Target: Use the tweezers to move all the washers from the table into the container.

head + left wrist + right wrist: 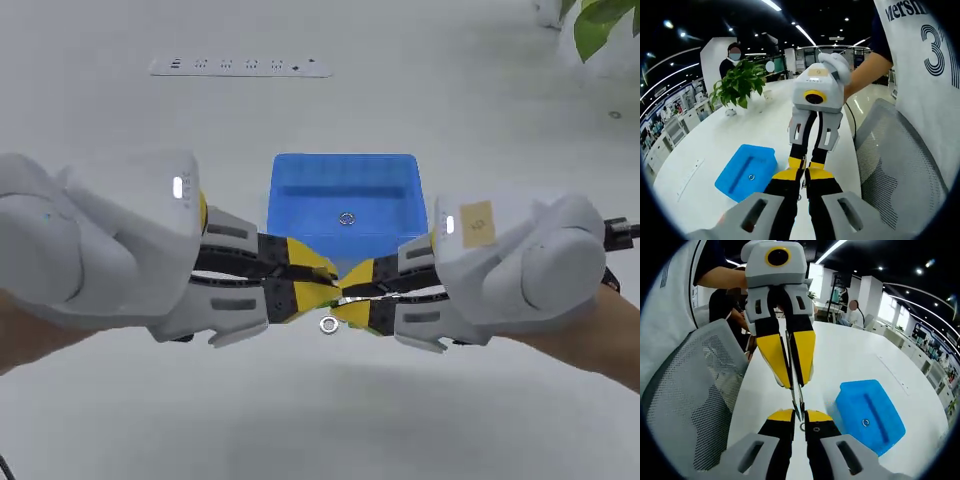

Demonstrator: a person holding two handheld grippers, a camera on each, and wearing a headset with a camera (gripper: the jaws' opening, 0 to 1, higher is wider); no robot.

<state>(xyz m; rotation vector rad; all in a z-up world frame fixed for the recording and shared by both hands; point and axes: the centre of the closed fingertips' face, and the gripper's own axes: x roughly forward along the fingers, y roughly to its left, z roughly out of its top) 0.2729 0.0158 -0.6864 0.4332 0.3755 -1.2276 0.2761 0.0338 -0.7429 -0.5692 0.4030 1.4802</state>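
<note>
Right gripper view: nearest the lens, my right claw (799, 422) rose from the bottom edge, its black, yellow-tipped jaws drawn almost together. I could not tell whether they were pinching anything. Between their tips ended the thin steel tweezers (797, 400), and just beside that point a small metal washer (802, 427) lay flat on the white table (850, 355). Facing me from above was my left claw (796, 382), its yellow jaws pressed together on the upper part of the tweezers, so the tool ran from that claw down toward my right one. A little farther off to the right stood the blue container (890, 435), open at the top, with a second washer (865, 422) already lying on its floor. Beyond it the table stretched away. I judged the loose washer to be light, stiff and slick, and awkward to lift because it was thin and sat flush on the smooth surface. The best hold seemed to be across one side of the ring, with one tweezer tip in the hole and the other outside the rim, squeezed gently so that it would not spring away.
</note>
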